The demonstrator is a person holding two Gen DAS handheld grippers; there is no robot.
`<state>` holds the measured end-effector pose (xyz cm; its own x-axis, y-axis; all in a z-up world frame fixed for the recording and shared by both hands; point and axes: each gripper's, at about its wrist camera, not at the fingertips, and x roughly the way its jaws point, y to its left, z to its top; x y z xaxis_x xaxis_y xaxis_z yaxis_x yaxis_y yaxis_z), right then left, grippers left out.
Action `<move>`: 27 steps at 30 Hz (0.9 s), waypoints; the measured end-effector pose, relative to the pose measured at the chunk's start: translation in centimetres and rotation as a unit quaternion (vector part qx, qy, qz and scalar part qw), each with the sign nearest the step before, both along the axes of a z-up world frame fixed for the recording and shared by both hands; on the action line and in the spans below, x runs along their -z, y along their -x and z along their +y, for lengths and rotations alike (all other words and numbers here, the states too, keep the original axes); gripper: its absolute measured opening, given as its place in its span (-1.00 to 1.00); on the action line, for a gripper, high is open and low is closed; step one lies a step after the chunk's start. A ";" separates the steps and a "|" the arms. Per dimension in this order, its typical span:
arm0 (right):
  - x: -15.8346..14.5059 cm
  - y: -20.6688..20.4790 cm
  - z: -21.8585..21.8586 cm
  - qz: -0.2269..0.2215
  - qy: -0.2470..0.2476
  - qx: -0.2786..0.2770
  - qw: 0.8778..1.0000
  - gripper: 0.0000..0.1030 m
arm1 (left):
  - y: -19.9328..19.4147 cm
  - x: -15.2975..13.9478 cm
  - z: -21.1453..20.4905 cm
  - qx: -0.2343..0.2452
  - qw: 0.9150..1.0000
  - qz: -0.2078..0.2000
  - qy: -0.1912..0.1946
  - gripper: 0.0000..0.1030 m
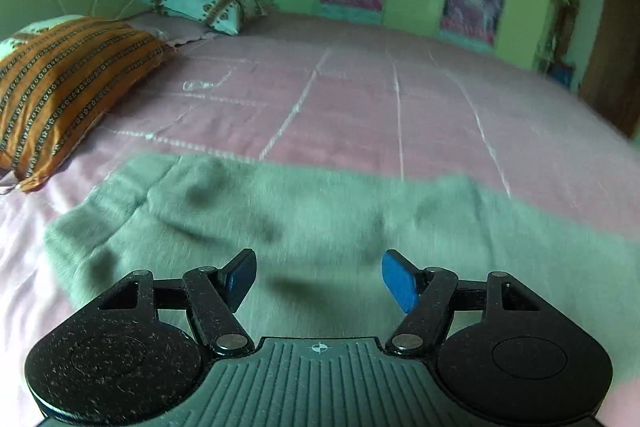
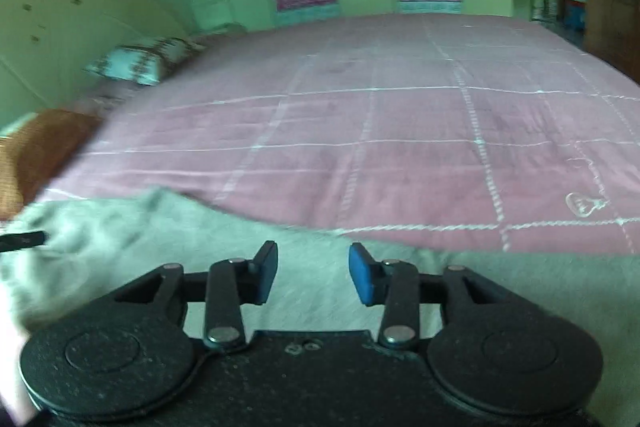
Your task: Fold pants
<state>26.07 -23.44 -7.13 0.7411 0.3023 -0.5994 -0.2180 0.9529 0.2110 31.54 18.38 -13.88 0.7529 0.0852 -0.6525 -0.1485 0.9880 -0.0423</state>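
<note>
Both hand-held grippers, left (image 1: 318, 281) and right (image 2: 313, 275), gape above grey pants (image 1: 304, 223).

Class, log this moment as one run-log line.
left gripper open, empty | right gripper open, empty | both over grey pants | pink bedspread

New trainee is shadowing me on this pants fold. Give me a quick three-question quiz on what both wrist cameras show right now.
1. True or false: the left gripper has its jaws shut on the pants.
2. What are the grey-green pants lying on? A) wooden floor B) pink checked bedspread C) table
3. Fill in: the striped pillow beside the pants is ____ coloured.

Key: 1 false, since both the left and the right gripper are open and empty; 2 B; 3 orange.
</note>
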 end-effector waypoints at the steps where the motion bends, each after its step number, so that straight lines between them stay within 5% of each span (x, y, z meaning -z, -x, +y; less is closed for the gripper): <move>1: 0.2 0.8 0.7 0.004 -0.011 -0.016 1.000 -0.37 | 0.5 0.6 0.0 -0.002 1.000 0.016 -0.013 0.35; 4: 2.3 2.4 3.7 0.042 0.003 -0.049 0.998 -0.39 | 2.9 2.3 0.5 -0.003 0.999 0.040 -0.037 0.35; 5: 4.2 2.4 5.1 0.090 0.038 -0.057 0.994 -0.38 | 3.6 2.5 0.9 -0.002 0.999 0.030 -0.039 0.35; 8: 4.7 4.2 6.2 0.072 0.063 -0.036 0.995 -0.38 | 5.3 0.2 2.2 -0.042 0.999 0.008 -0.031 0.35; 10: 3.0 4.9 6.2 0.046 0.026 -0.042 0.998 -0.39 | 6.0 -0.3 2.6 -0.048 0.998 -0.009 -0.033 0.35; 12: 2.5 5.4 7.1 0.021 0.017 -0.053 0.998 -0.34 | 5.1 1.5 2.8 -0.039 0.997 0.050 -0.039 0.35; 15: 5.0 4.0 8.0 0.086 0.043 -0.057 0.994 -0.27 | 5.9 0.7 2.1 -0.044 0.999 0.022 -0.021 0.36; 21: 1.1 5.0 -0.4 0.008 -0.008 0.043 0.999 -0.27 | 6.3 0.6 -1.5 0.014 1.000 -0.010 0.005 0.37; 27: -0.3 6.5 -15.2 -0.032 -0.054 0.227 0.972 -0.25 | 2.7 1.1 -6.6 0.054 0.998 0.001 0.017 0.41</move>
<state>19.57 -38.61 -6.81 0.8471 -0.0061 -0.5314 0.2042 0.9269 0.3150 28.87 11.80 -14.96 0.7557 -0.0181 -0.6547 -0.0412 0.9963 -0.0751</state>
